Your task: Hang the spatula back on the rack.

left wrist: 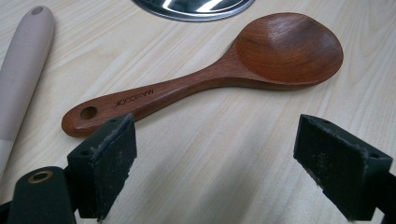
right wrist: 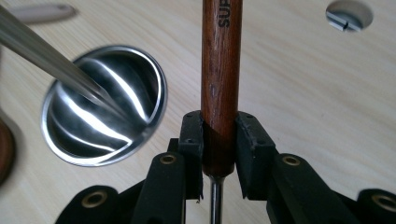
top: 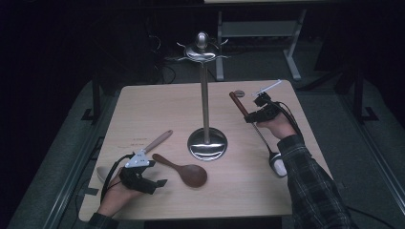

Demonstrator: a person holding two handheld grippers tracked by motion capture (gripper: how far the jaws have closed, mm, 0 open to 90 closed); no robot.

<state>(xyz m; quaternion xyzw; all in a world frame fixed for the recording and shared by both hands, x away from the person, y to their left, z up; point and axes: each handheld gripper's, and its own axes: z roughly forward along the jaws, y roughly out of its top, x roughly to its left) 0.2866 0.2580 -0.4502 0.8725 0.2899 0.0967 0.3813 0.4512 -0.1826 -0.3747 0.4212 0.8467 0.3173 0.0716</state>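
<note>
A metal utensil stand (top: 205, 95) with hooks at its top rises from a round base (top: 207, 144) at the table's middle. My right gripper (top: 255, 114) (right wrist: 219, 140) is shut on the brown wooden handle (right wrist: 222, 70) of a metal-shafted spoon (top: 237, 102); its bowl (top: 277, 164) hangs back near the sleeve. A dark wooden spoon (top: 186, 171) (left wrist: 224, 74) lies flat in front of the base. My left gripper (top: 157, 174) (left wrist: 224, 163) rests open just short of that spoon's handle, with bare table between the jaws.
A beige-handled utensil (top: 157, 141) (left wrist: 23, 74) lies left of the wooden spoon, its head under my left hand. A round cable hole (top: 239, 93) (right wrist: 349, 15) sits at the table's far right. The stand's shiny base (right wrist: 102, 105) lies left of the held handle.
</note>
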